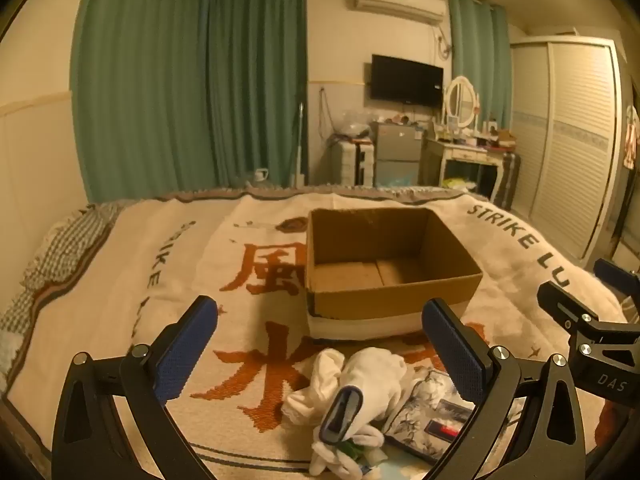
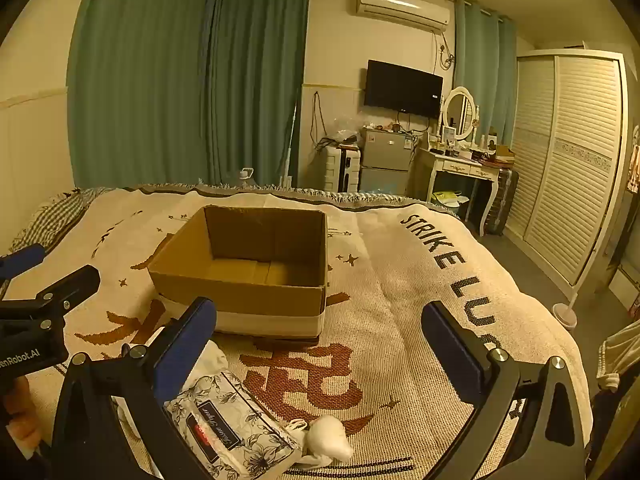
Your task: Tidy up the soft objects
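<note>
A cream woven blanket with rust-red characters (image 2: 380, 292) covers the bed. On it stands an open brown cardboard box (image 1: 384, 272), holding nothing. Just before the box lie a floral-print tissue pack (image 2: 236, 428) and, touching it, a heap of white soft cloth items (image 1: 360, 384). The left gripper (image 1: 320, 352) and the right gripper (image 2: 320, 348) are both spread wide, grasping nothing, above this pile.

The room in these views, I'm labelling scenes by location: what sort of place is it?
Most likely a bedroom: a bed under a printed blanket fills the foreground, with a louvred wardrobe and a mirrored dressing table along the far wall.
</note>
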A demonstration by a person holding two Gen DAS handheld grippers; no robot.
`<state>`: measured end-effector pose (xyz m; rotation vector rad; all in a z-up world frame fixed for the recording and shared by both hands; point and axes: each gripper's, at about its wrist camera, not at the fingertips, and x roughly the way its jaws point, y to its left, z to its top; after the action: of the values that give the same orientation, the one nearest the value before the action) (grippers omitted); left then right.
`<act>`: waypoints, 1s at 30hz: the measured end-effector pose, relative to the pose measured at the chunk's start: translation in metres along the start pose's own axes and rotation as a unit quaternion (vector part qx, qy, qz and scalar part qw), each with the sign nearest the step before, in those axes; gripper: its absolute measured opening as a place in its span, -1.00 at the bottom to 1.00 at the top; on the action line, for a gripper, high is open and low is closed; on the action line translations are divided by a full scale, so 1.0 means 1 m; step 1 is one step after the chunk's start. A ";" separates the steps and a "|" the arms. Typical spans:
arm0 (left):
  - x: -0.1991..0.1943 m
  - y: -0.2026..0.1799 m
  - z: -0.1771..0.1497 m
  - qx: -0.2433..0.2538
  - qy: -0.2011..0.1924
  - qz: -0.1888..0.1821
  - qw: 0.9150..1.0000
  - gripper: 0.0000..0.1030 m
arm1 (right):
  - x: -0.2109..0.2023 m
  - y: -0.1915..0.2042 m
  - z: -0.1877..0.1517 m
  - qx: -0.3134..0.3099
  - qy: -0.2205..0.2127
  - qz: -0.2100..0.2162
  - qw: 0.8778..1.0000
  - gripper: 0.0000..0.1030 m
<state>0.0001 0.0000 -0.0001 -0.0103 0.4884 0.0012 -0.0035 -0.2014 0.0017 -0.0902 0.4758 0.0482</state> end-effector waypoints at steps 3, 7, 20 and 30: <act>0.000 0.000 0.000 -0.001 0.001 -0.001 1.000 1.00 | 0.001 0.001 0.000 0.001 0.009 0.002 1.000 1.00; -0.001 0.000 0.000 0.001 0.000 -0.001 1.000 1.00 | 0.000 0.001 0.000 0.001 0.004 0.001 1.000 1.00; 0.002 -0.003 -0.003 0.004 -0.001 0.002 1.000 1.00 | 0.003 0.001 -0.003 0.000 0.005 -0.003 1.000 1.00; 0.000 -0.001 -0.002 0.001 0.001 0.001 1.000 1.00 | 0.004 0.002 -0.004 -0.003 0.005 -0.002 1.000 1.00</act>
<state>-0.0011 -0.0008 -0.0015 -0.0083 0.4899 0.0026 -0.0016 -0.2000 -0.0040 -0.0974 0.4863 0.0456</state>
